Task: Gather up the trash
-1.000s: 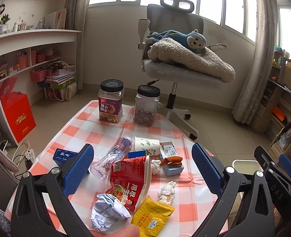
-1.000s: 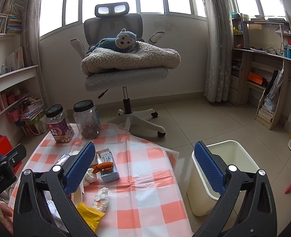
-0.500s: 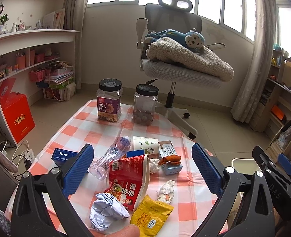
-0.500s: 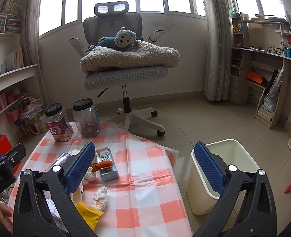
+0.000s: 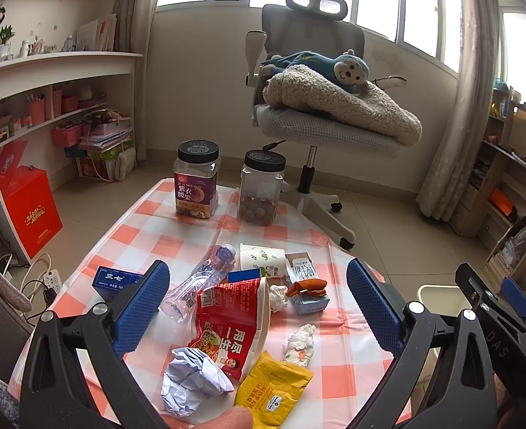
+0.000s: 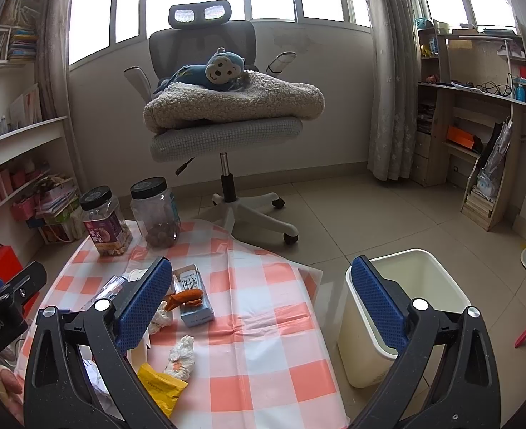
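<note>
Only the right view shows the whole bin (image 6: pixel 402 325); both tongs (image 5: pixel 259 307) (image 6: pixel 261 304) gape wide, seemingly empty.

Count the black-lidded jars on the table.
2: the purple-label jar at the far end, and the clear jar beside it on its right. Both stand upright.

**Covered, cropped and unreadable**

The dark blue flat box (image 5: pixel 114 280) is partly covered by the left gripper's (image 5: pixel 259 304) blue finger. In the right wrist view, the clear crushed plastic bottle (image 6: pixel 111 287) and the crumpled white paper ball (image 6: pixel 96 375) show only in slivers behind the right gripper (image 6: pixel 261 302). The cream plastic waste bin (image 5: pixel 438 295) is mostly hidden in the left view. Small print on the yellow foil sachet (image 5: pixel 273 386) is unreadable.
</note>
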Available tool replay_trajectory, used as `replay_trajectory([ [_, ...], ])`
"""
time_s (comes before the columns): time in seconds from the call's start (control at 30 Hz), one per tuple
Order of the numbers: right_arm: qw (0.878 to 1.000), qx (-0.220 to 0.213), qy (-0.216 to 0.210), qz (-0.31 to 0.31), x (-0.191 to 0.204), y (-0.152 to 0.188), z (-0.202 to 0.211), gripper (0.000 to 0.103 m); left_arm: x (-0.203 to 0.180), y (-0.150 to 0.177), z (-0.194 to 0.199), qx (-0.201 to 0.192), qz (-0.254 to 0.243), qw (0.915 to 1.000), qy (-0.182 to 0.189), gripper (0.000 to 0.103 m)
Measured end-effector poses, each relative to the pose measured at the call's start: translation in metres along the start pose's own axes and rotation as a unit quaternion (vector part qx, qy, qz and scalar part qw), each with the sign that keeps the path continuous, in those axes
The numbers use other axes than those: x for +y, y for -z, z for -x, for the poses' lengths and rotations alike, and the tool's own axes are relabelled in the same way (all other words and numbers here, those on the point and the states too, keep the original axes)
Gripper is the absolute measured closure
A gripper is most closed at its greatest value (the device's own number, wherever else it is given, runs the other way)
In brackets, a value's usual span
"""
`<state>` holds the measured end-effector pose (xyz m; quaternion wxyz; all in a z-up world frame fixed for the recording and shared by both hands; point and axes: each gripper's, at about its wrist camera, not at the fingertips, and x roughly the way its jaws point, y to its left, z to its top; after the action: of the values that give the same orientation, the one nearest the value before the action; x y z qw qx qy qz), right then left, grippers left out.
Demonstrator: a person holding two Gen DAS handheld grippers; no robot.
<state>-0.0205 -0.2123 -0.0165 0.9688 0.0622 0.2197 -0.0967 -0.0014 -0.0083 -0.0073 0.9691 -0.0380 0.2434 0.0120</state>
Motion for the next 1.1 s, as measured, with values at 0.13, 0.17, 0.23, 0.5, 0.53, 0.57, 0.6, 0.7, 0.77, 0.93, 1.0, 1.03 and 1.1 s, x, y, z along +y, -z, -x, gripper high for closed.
replay_trajectory([
  [0.13, 1.000, -0.001, -0.002, -0.004, 0.0000, -0.0009, -0.0002, 0.007, -0.0004, 0.0007, -0.0007, 0.003, -0.005, 1.0000, -0.003, 0.007],
  [0.17, 1.000, 0.000, -0.001, -0.004, -0.0005, -0.0002, -0.0004, 0.007, 0.0005, 0.0021, -0.0011, 0.001, -0.005, 1.0000, -0.002, 0.007],
  [0.23, 1.000, 0.000, -0.003, -0.006, -0.0004, -0.0002, -0.0005, 0.007, 0.0005, 0.0023, -0.0013, 0.003, -0.004, 1.0000, -0.002, 0.007],
  [0.5, 1.000, -0.003, -0.006, -0.013, -0.0011, -0.0001, -0.0009, 0.007, 0.0003, 0.0045, -0.0039, 0.020, -0.018, 0.9996, -0.010, 0.007],
  [0.53, 1.000, -0.004, -0.006, -0.013, -0.0012, -0.0001, -0.0009, 0.007, 0.0002, 0.0056, -0.0038, 0.020, -0.018, 0.9996, -0.010, 0.007],
  [0.57, 1.000, -0.004, -0.006, -0.014, -0.0016, 0.0006, -0.0009, 0.007, 0.0004, 0.0047, -0.0035, 0.015, -0.016, 0.9997, -0.009, 0.007],
  [0.6, 1.000, -0.003, -0.005, -0.012, -0.0011, -0.0004, -0.0011, 0.007, 0.0004, 0.0043, -0.0034, 0.012, -0.017, 0.9998, -0.009, 0.007],
  [0.7, 1.000, -0.004, -0.007, -0.014, -0.0016, 0.0003, -0.0013, 0.007, 0.0003, 0.0052, -0.0034, 0.011, -0.018, 0.9997, -0.010, 0.007],
  [0.77, 1.000, -0.005, -0.008, -0.016, -0.0018, 0.0009, -0.0010, 0.007, 0.0003, 0.0046, -0.0033, 0.009, -0.019, 0.9997, -0.010, 0.007],
  [0.93, 1.000, -0.004, -0.006, -0.011, -0.0016, 0.0018, -0.0014, 0.007, 0.0010, 0.0061, -0.0036, 0.011, -0.022, 0.9996, -0.012, 0.007],
  [1.0, 1.000, -0.005, -0.008, -0.014, -0.0020, 0.0014, -0.0017, 0.007, 0.0009, 0.0072, -0.0037, 0.010, -0.023, 0.9996, -0.012, 0.007],
  [1.03, 1.000, -0.005, -0.009, -0.017, -0.0024, 0.0018, -0.0016, 0.007, 0.0008, 0.0062, -0.0037, 0.010, -0.024, 0.9996, -0.013, 0.007],
  [1.1, 1.000, -0.004, -0.009, -0.018, -0.0023, 0.0026, -0.0014, 0.007, 0.0009, 0.0062, -0.0036, 0.008, -0.026, 0.9995, -0.014, 0.007],
])
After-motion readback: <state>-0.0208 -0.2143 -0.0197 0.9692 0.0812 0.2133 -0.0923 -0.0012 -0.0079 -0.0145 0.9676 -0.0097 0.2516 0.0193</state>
